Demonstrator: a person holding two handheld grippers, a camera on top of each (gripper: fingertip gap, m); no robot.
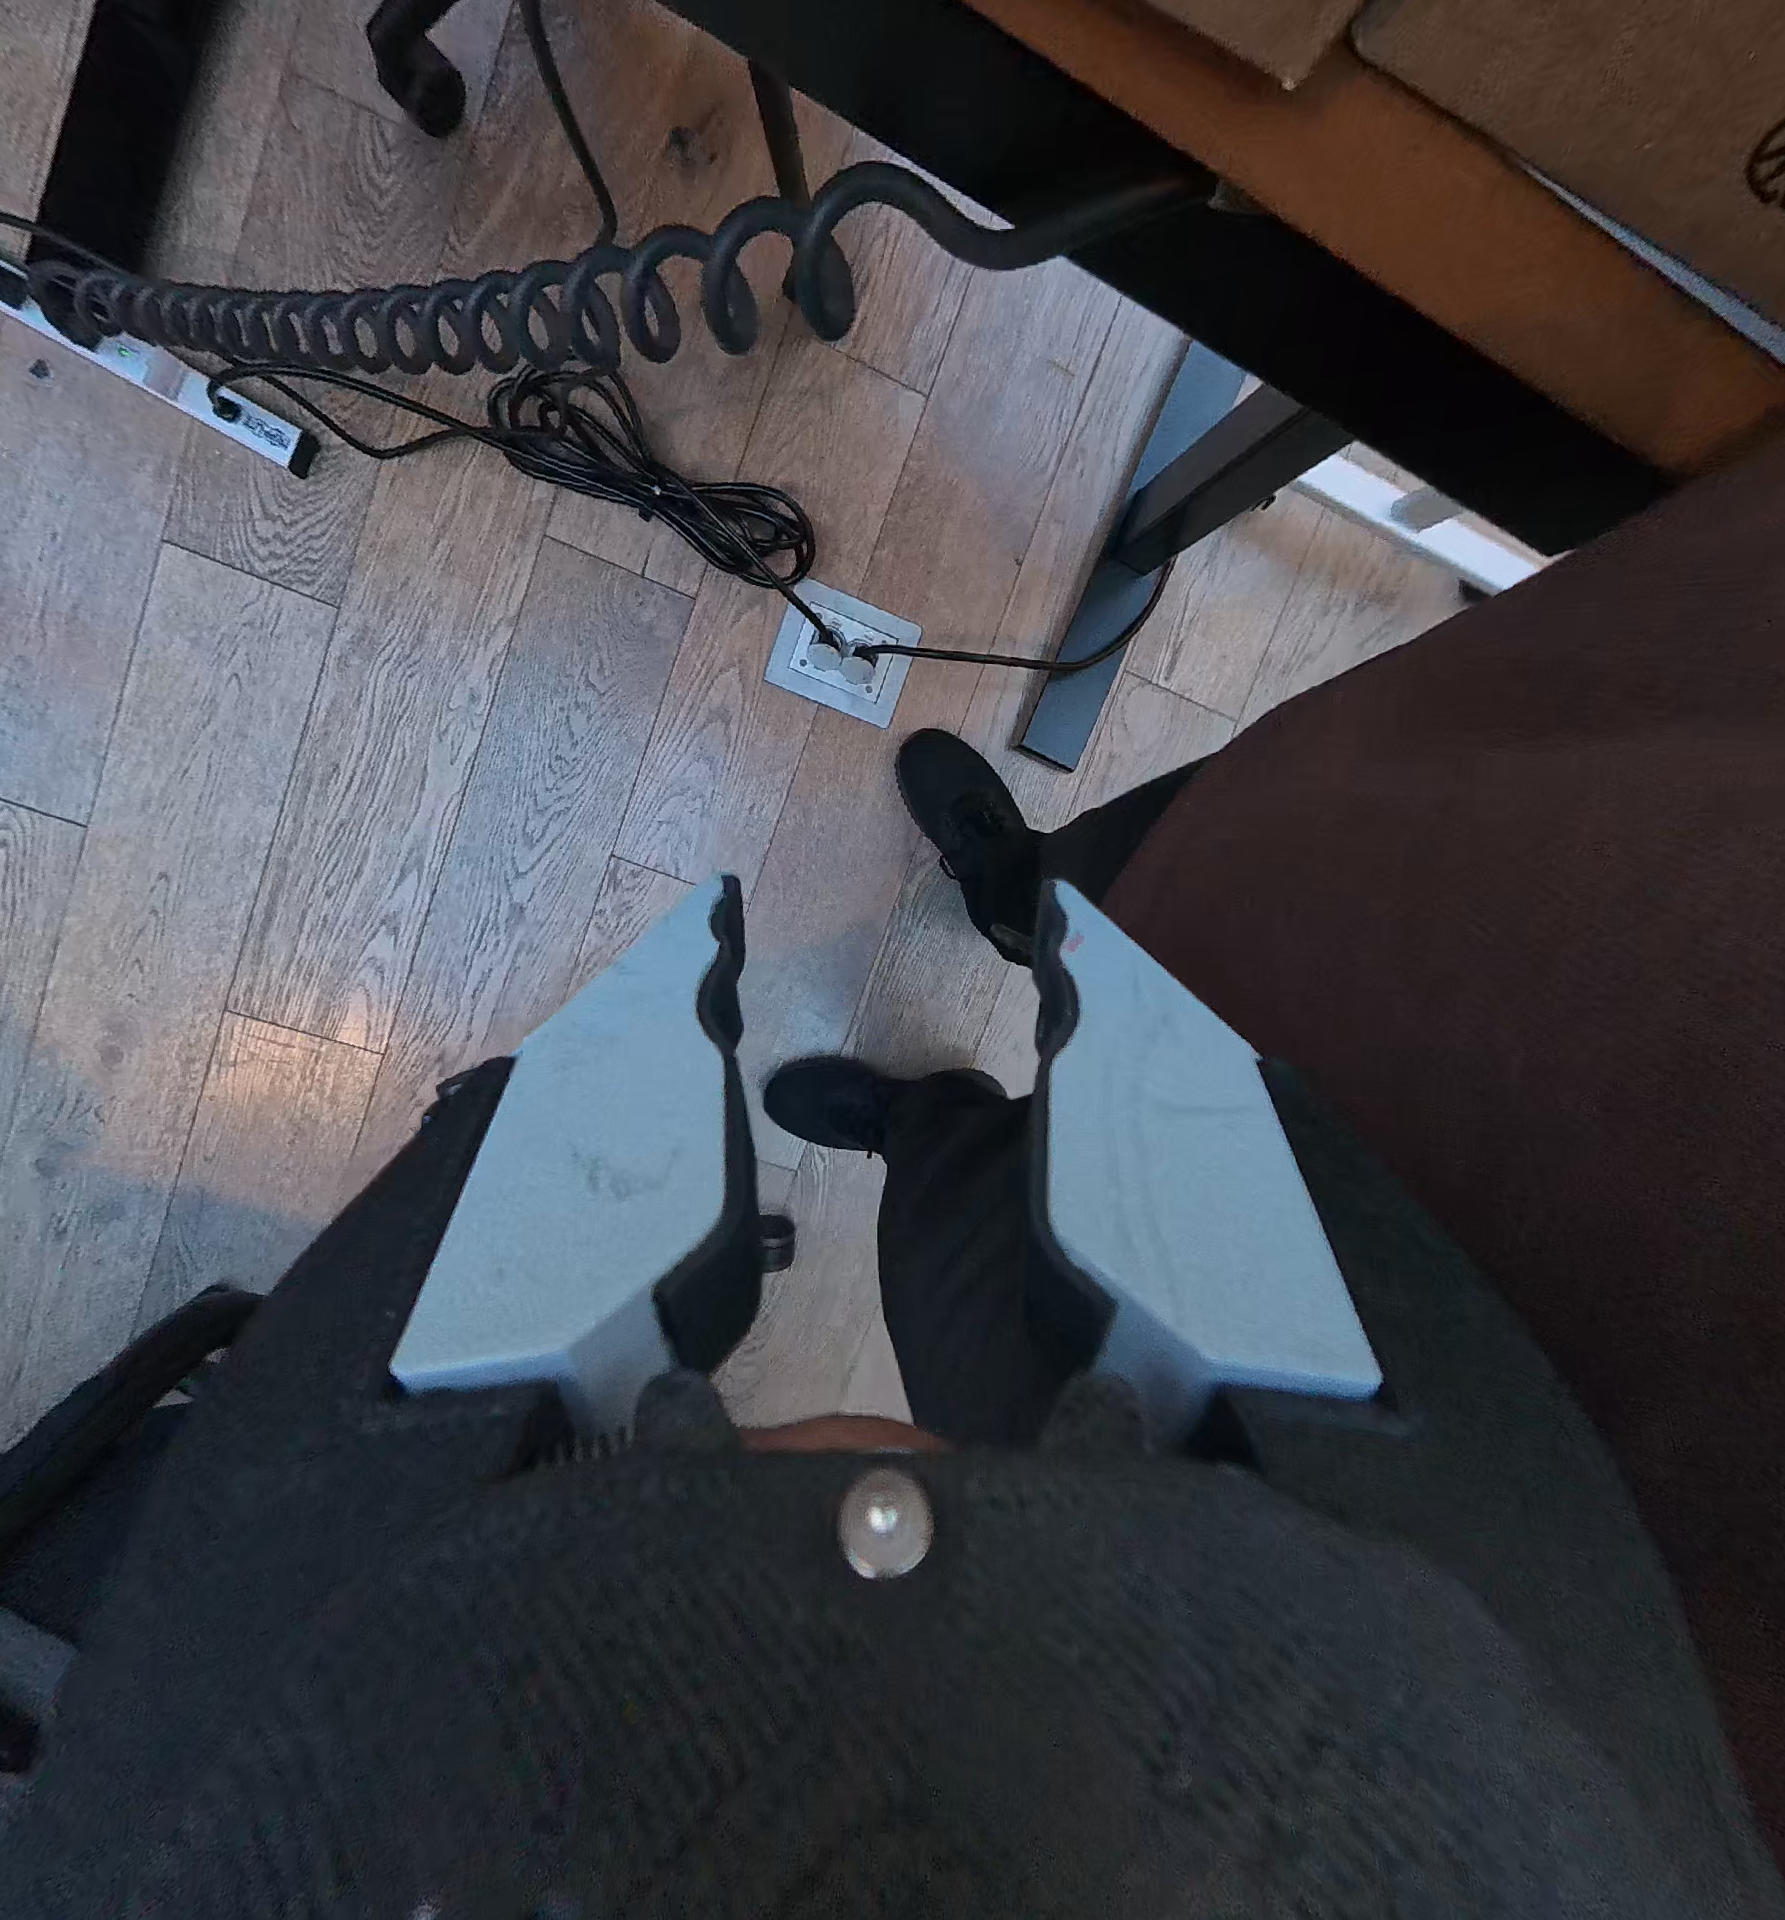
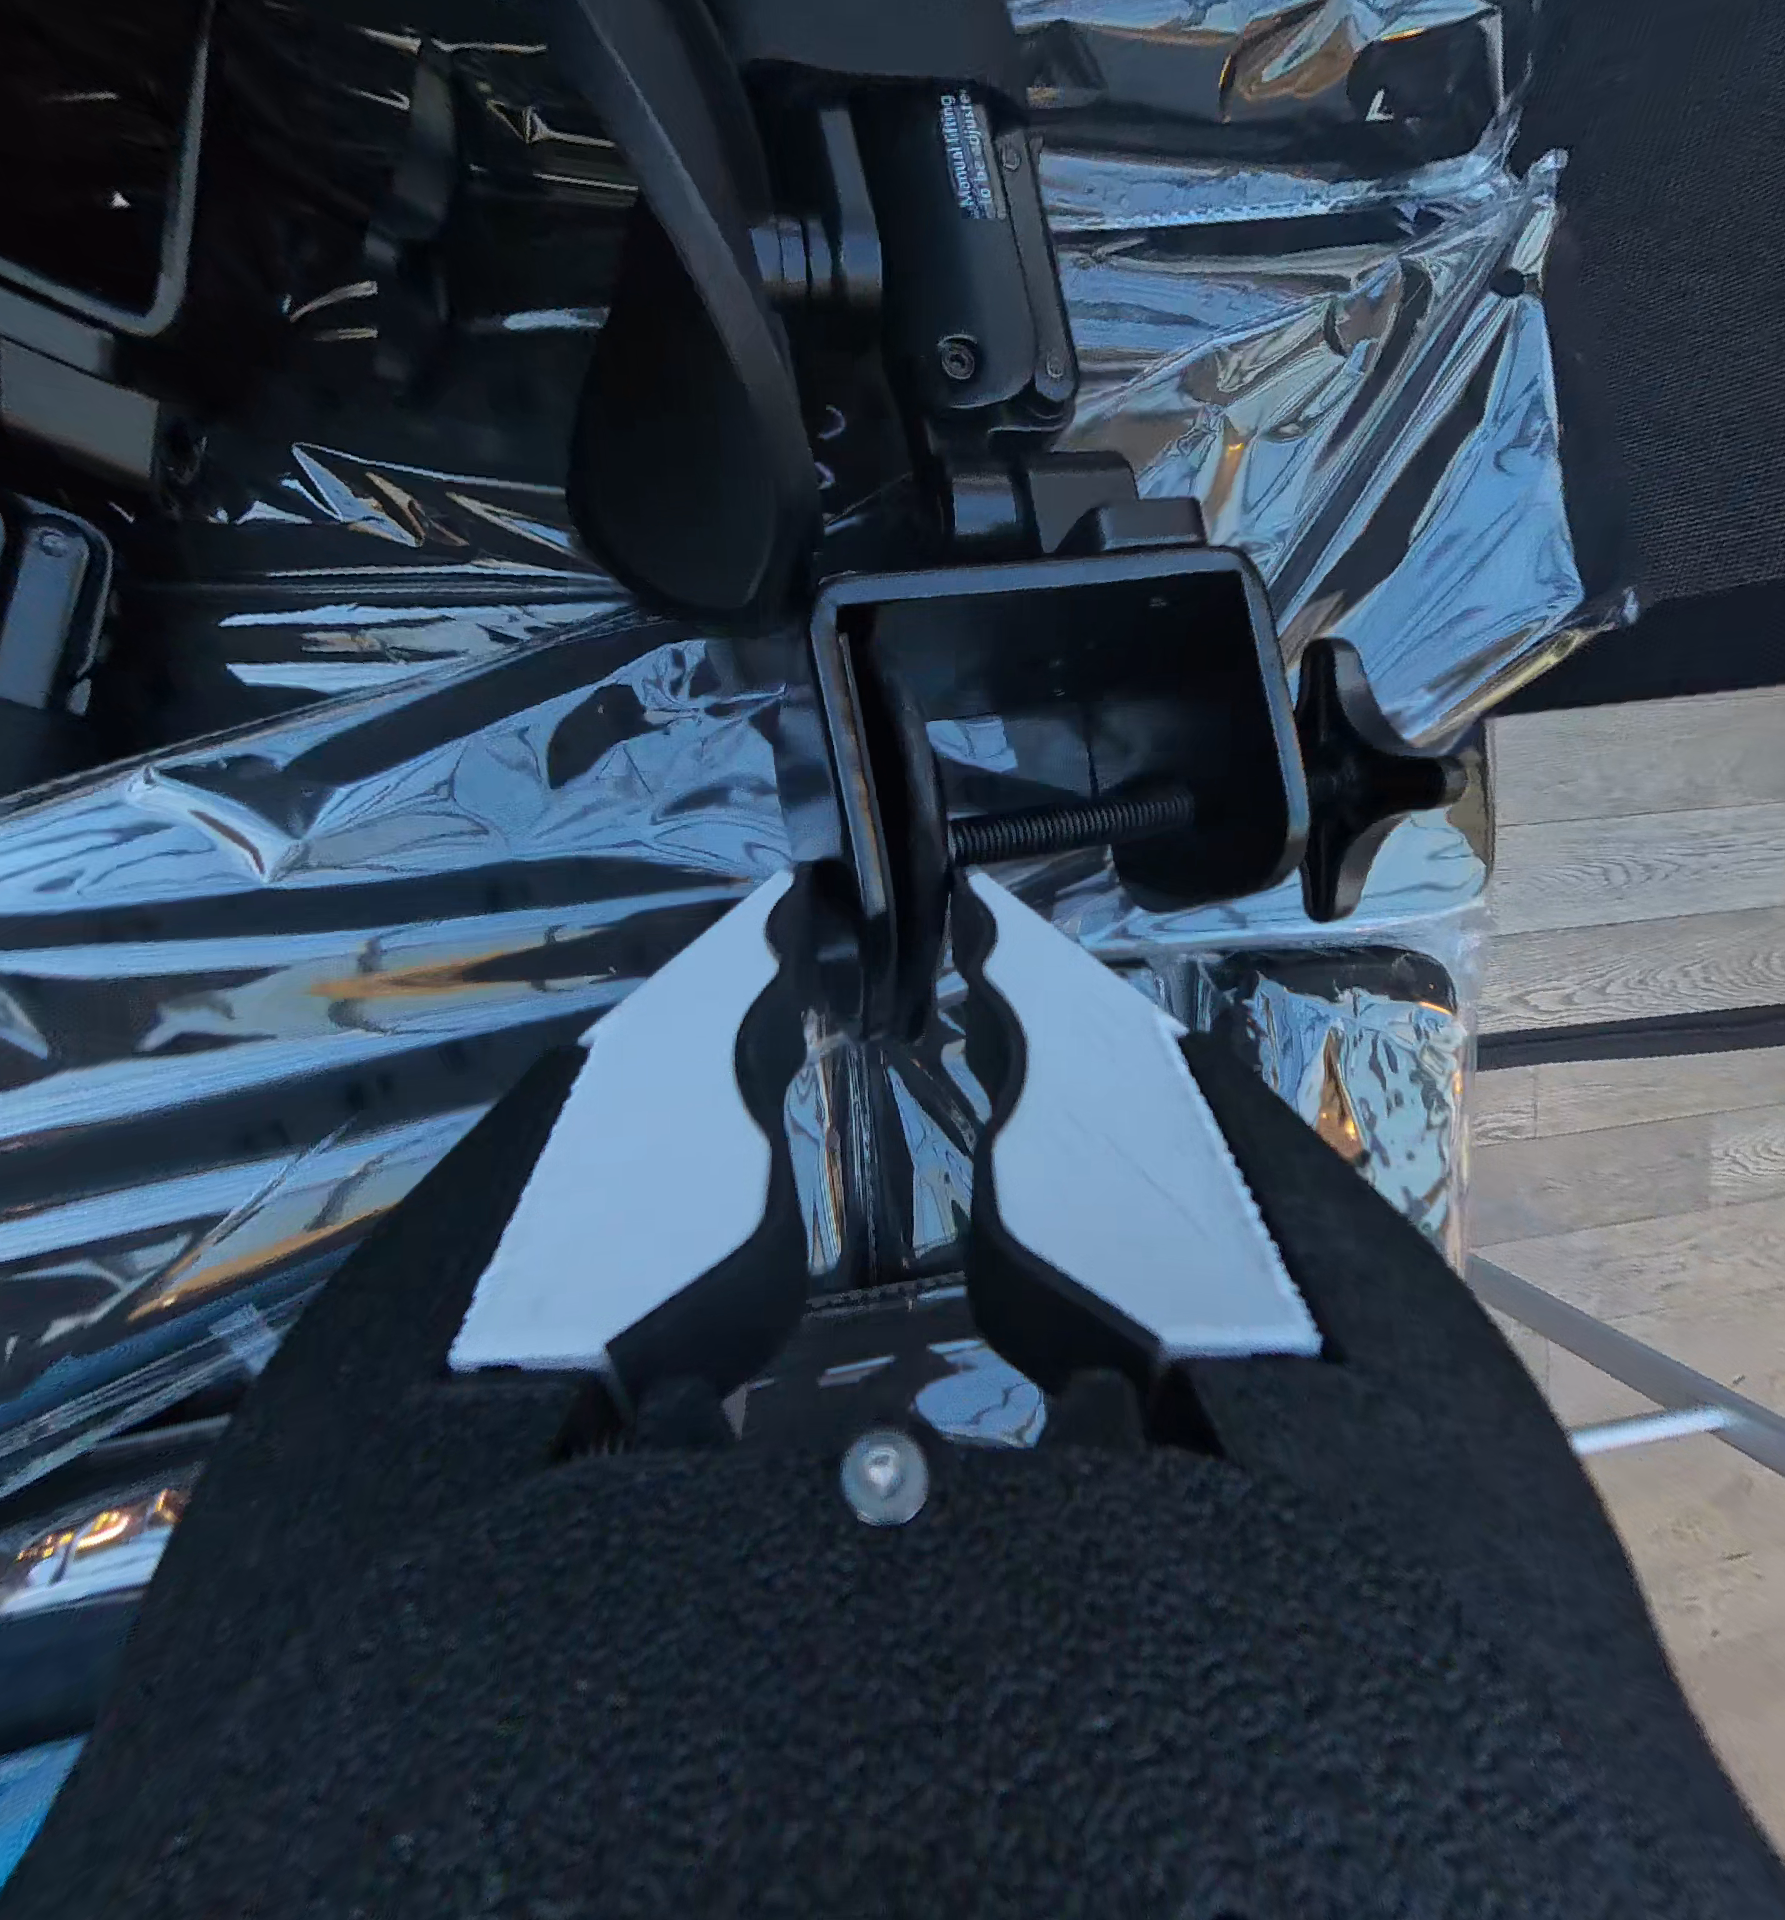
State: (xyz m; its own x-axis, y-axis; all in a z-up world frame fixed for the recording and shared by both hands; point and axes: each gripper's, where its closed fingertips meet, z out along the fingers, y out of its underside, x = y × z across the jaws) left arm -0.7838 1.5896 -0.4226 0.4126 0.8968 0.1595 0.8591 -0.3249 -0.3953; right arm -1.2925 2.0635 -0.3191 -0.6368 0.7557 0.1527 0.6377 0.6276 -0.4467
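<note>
In the left wrist view my left gripper [image 1: 888, 899] points down at a wooden floor [image 1: 348, 779], open and empty. A person's black shoes [image 1: 961, 821] and dark trouser leg [image 1: 961, 1247] show between and beyond the fingers. In the right wrist view my right gripper [image 2: 877, 899] is closed around the lower end of a black C-clamp [image 2: 1054, 644], one fingertip on each side of its plate and pressure disc. The clamp's screw knob [image 2: 1355, 779] sticks out to the right. The clamp sits on an edge wrapped in crinkled silver foil [image 2: 348, 831] and carries a black jointed arm [image 2: 971, 260].
A black coiled cable [image 1: 452, 322], a white power strip [image 1: 244, 416], a bundled cord and a floor socket [image 1: 841, 649] lie on the floor. A table edge [image 1: 1387, 260] with a cardboard box [image 1: 1646, 104] is top right, its grey leg [image 1: 1106, 623] below. A maroon garment [image 1: 1490, 935] fills the right. One gripper's finger ends stand about 70 cm off the other's.
</note>
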